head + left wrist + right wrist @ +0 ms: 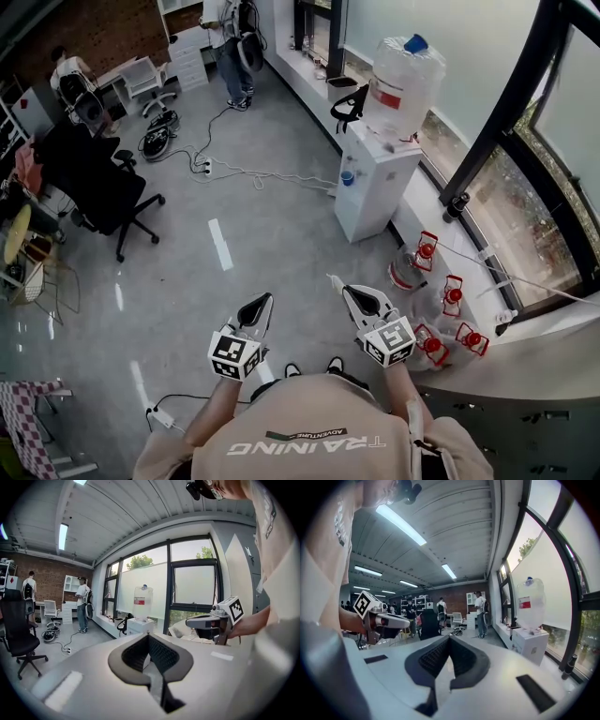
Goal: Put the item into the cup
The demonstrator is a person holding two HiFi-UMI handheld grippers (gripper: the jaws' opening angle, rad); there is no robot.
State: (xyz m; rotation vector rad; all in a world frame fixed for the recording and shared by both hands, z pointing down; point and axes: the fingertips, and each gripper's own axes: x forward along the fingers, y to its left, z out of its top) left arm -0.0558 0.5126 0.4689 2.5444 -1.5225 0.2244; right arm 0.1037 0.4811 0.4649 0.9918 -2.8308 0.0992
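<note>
- We hold left gripper point(258, 307) and right gripper point(364, 302) at lower centre, fingers pressed together with nothing between them. We judge this a neutral carry pose.
- No item or cup in any view; only floor point(281, 234) and water dispenser point(375, 178) ahead.

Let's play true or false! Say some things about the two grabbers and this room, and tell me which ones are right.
1. The left gripper and right gripper hold nothing. True.
2. The water bottle lies on the floor. False: it stands on the white dispenser.
3. A black chair stands on the floor. True.
4. The left gripper is wide open. False: its fingers are together.
</note>
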